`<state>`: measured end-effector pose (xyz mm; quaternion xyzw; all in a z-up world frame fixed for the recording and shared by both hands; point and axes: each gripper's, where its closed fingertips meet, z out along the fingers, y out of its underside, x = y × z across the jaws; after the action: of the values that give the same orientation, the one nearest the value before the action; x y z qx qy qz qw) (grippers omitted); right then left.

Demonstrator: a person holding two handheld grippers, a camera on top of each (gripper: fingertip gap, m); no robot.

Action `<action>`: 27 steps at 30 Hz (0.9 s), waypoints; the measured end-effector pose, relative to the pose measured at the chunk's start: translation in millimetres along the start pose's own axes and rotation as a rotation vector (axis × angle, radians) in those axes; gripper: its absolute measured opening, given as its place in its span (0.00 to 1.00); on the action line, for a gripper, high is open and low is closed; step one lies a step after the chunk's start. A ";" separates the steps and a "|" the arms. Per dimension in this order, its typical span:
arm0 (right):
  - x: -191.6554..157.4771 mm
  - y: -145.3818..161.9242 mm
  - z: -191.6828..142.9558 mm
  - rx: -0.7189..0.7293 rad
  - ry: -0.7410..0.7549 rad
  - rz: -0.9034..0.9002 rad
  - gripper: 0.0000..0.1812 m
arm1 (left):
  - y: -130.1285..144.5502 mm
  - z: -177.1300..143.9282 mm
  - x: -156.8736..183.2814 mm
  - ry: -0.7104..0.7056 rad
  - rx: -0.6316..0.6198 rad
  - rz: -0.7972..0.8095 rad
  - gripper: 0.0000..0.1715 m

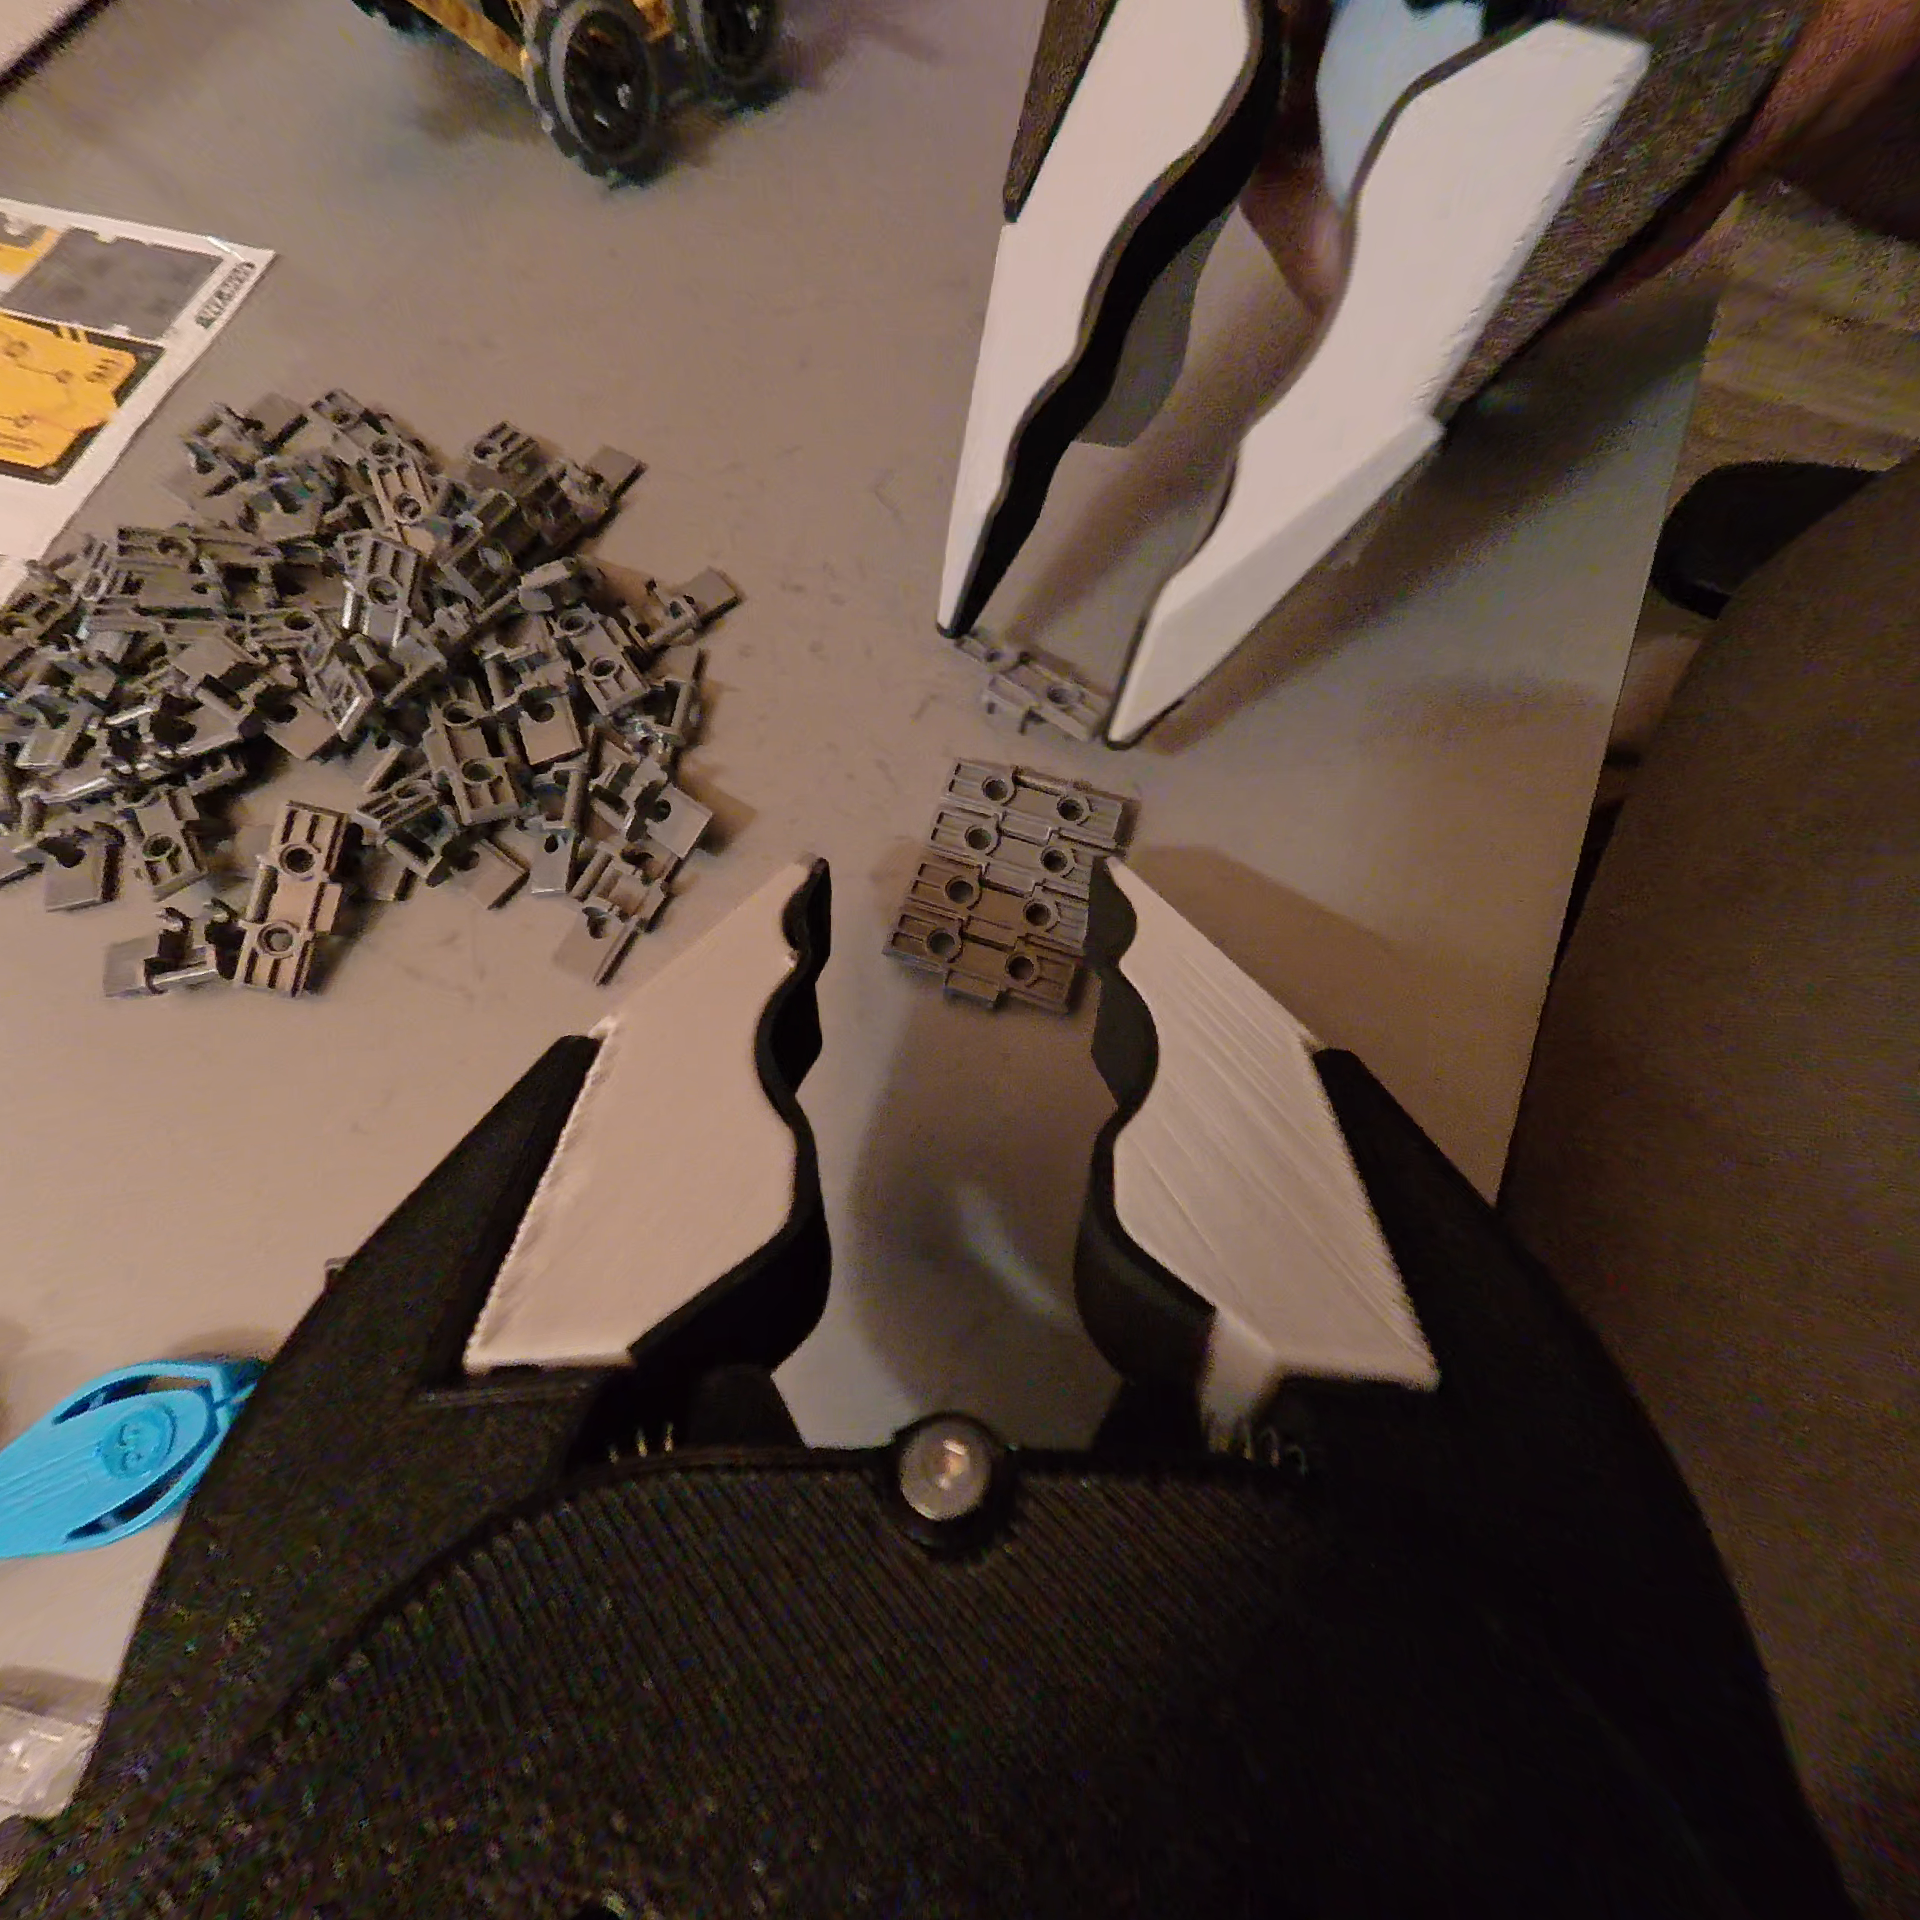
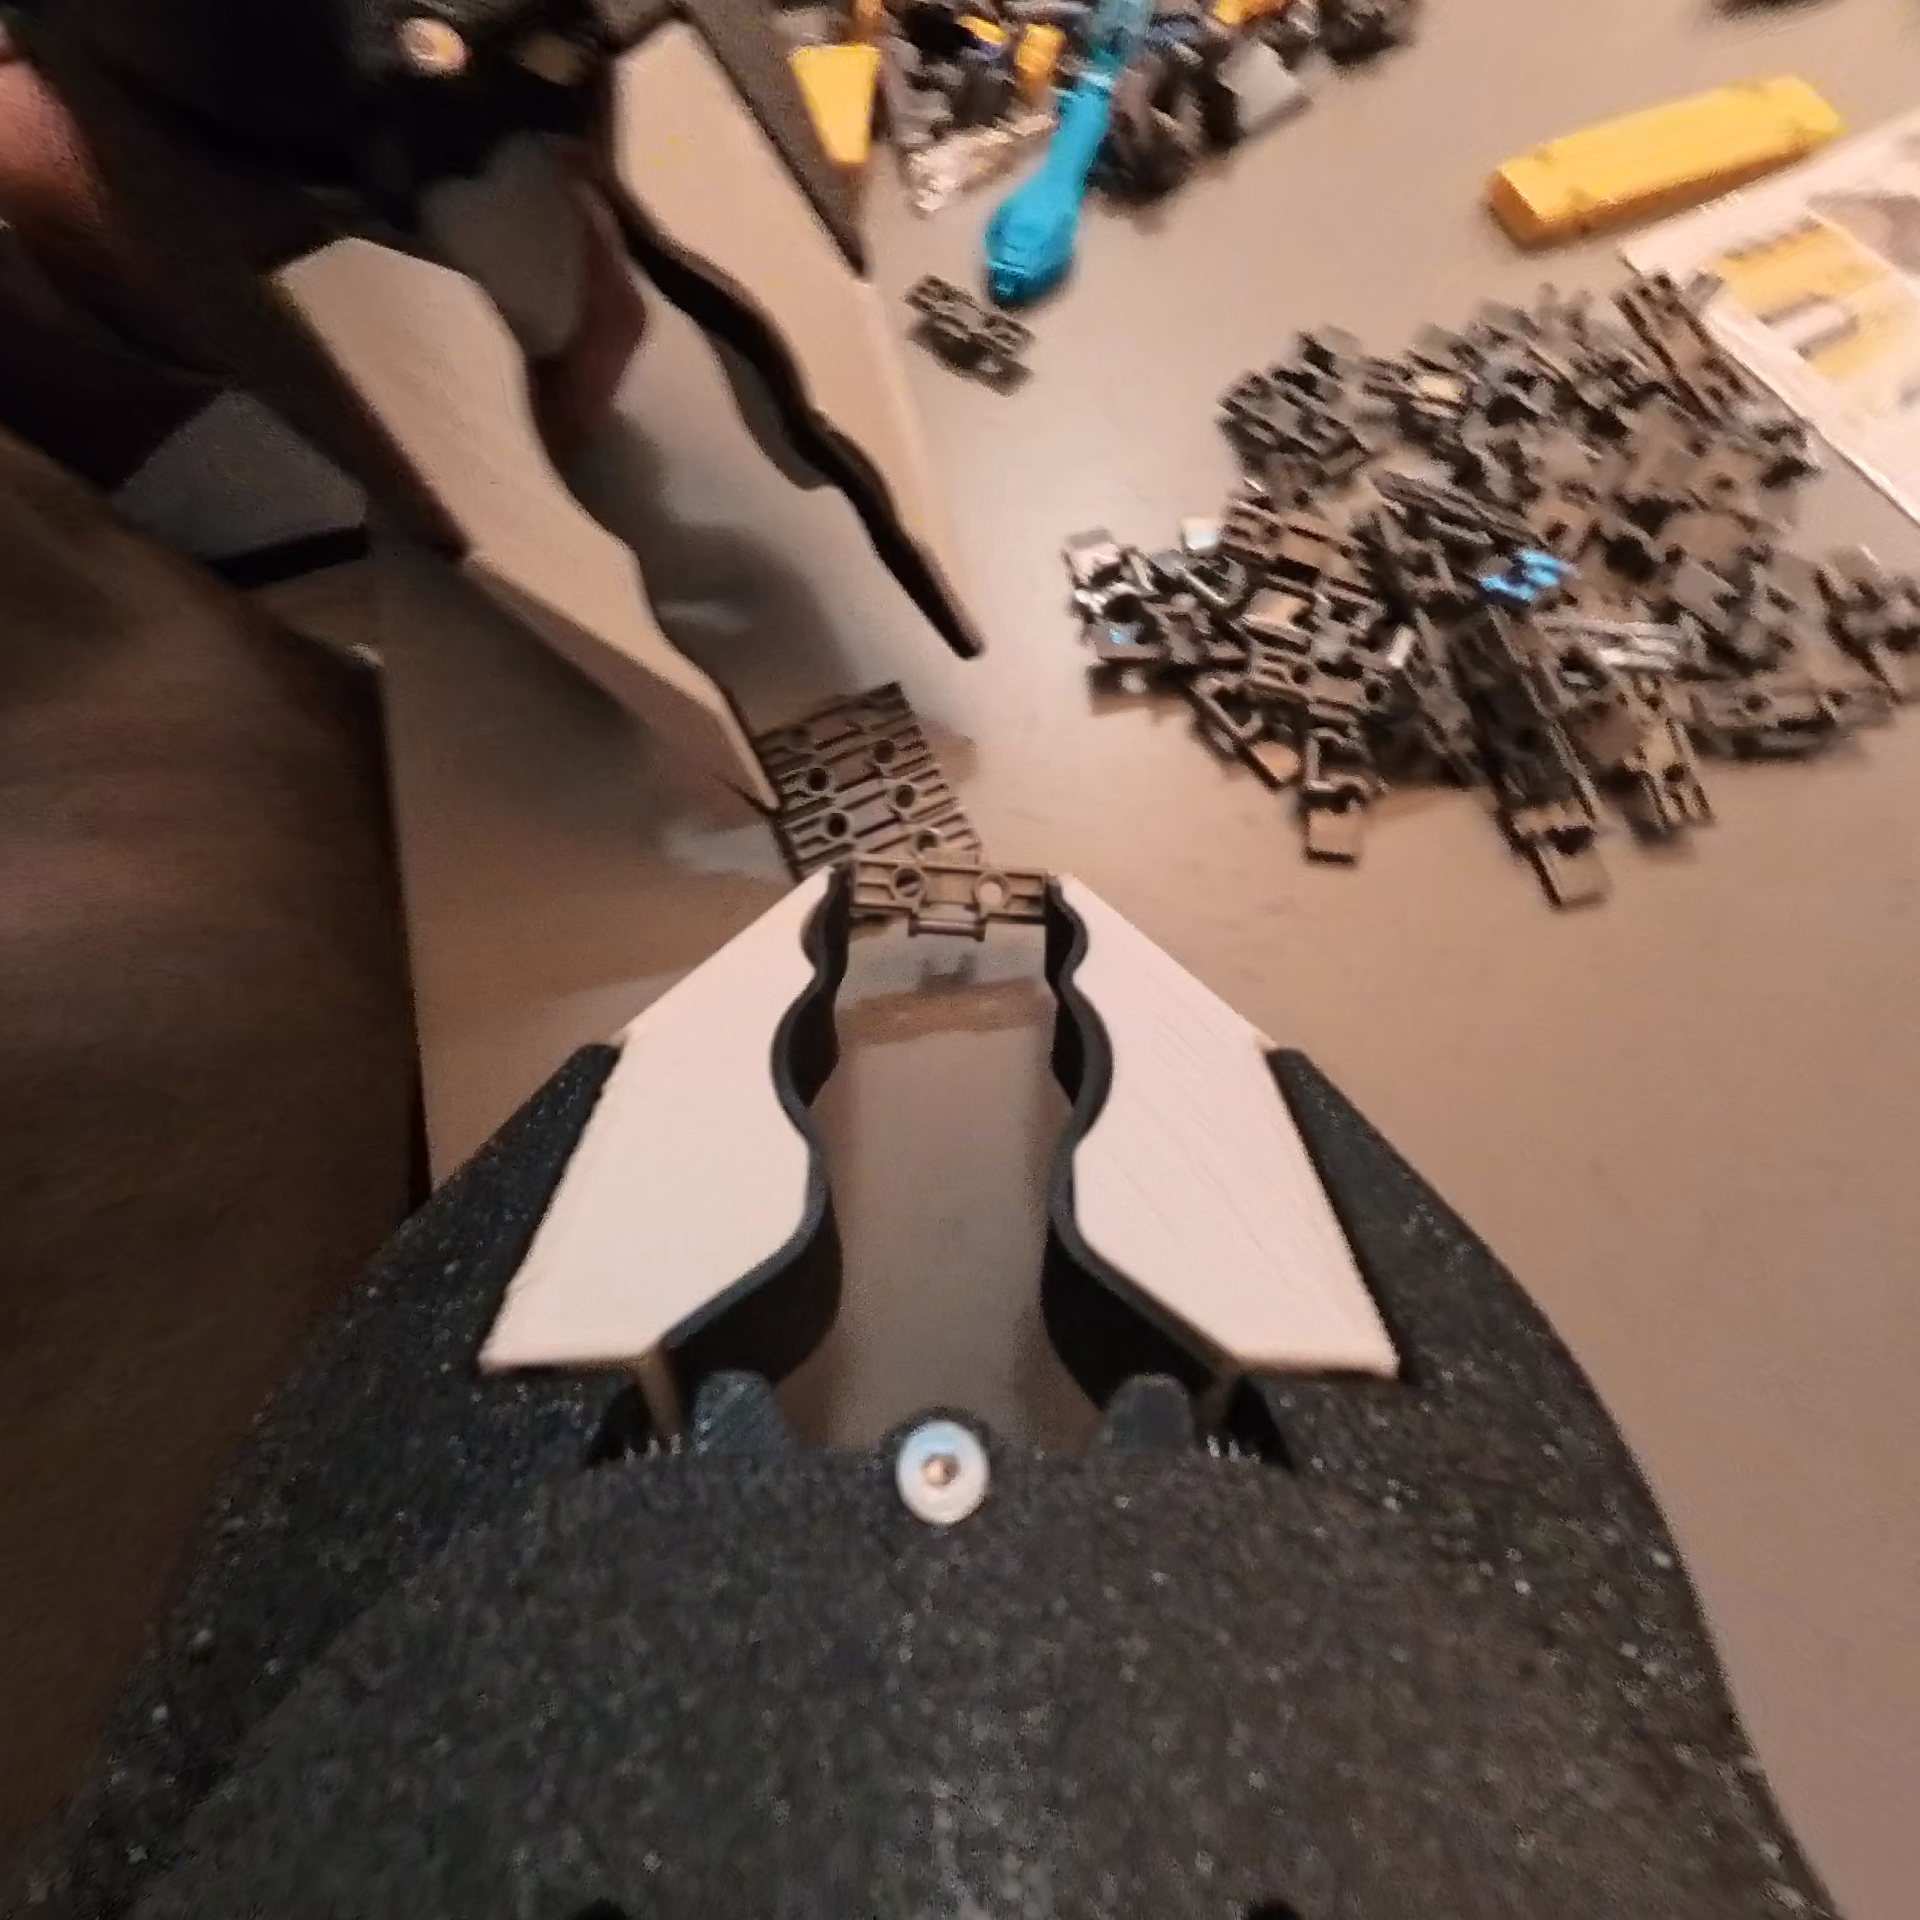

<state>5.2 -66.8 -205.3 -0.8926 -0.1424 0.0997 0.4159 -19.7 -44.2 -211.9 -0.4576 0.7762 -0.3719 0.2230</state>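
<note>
A short strip of joined grey track links lies flat on the grey table. My left gripper is open around the strip's near end, with its right fingertip against the strip's edge. My right gripper is shut on a single grey track link and holds it just short of the strip's far end. In the left wrist view the right gripper comes down from the top with that link. The left gripper shows at upper left in the right wrist view.
A big pile of loose grey links lies left of the strip; it also shows in the right wrist view. A printed sheet, a wheeled model, a blue tool and a yellow piece lie around. The table edge runs close on the right. The wheeled model lies around 20 centimetres away from my right fingertips.
</note>
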 end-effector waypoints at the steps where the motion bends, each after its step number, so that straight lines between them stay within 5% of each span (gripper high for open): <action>1: -4.4 -0.4 0.0 0.008 -0.023 -0.044 0.20 | 1.0 1.6 0.6 0.002 -0.011 0.002 0.28; 10: -12.6 6.5 7.2 -0.046 -0.157 -0.199 0.20 | 3.0 9.8 4.4 0.021 -0.053 0.021 0.27; 27: -5.2 8.8 10.5 -0.090 -0.157 -0.341 0.20 | 1.2 15.7 11.5 0.091 -0.070 0.022 0.27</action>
<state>-1.4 -66.5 -218.4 -0.8628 -0.3279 0.0904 0.3740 -15.1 -59.8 -222.6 -0.4391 0.8030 -0.3627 0.1754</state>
